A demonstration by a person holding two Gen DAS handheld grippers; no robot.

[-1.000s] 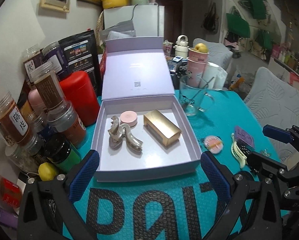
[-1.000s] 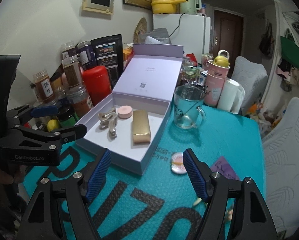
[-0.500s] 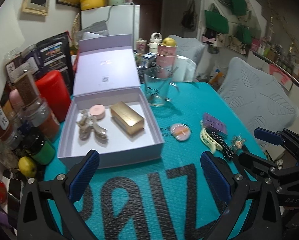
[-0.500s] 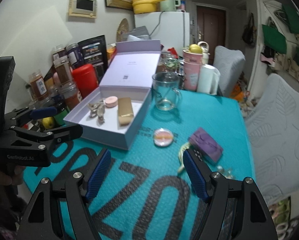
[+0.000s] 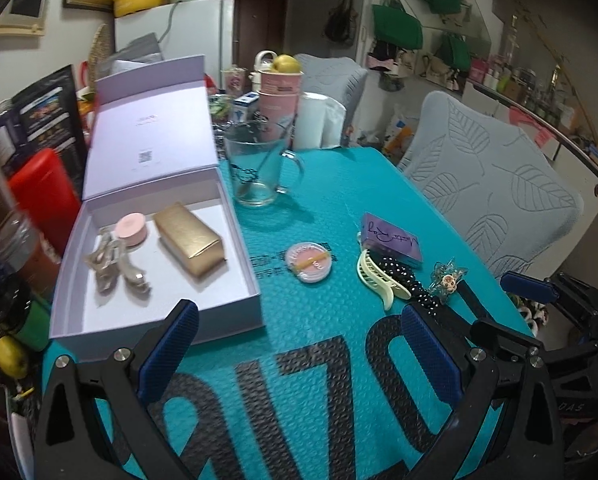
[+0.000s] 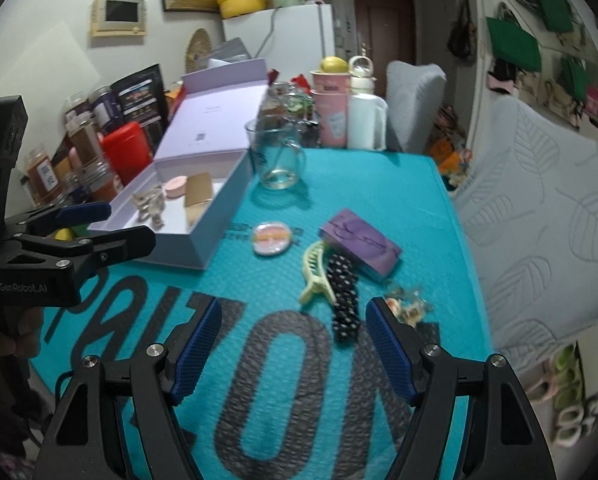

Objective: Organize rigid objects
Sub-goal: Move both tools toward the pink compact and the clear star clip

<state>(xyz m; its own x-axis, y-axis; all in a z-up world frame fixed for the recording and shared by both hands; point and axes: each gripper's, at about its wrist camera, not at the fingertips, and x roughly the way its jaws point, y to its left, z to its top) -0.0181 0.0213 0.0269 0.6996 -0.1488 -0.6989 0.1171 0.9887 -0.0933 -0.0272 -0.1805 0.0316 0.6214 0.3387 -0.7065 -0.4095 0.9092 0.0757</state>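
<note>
With 3 items already in the lavender box [image 5: 235, 312], 5 remain on the mat while both the left gripper [image 5: 299, 348] and right gripper [image 6: 295, 344] hover spread and empty.

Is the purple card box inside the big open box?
No, the purple card box lies on the teal table cover, outside the open box.

The bench [image 5: 339, 184] wears a teal, dimpled, matt cover. The lilac box [image 5: 155, 320] on the left looks like smooth matt card; inside, a gold carton [image 5: 189, 238] shines softly. The far mug [image 5: 259, 168] is clear glass. On the right, a cream clip [image 5: 375, 276] looks like glossy plastic.
</note>
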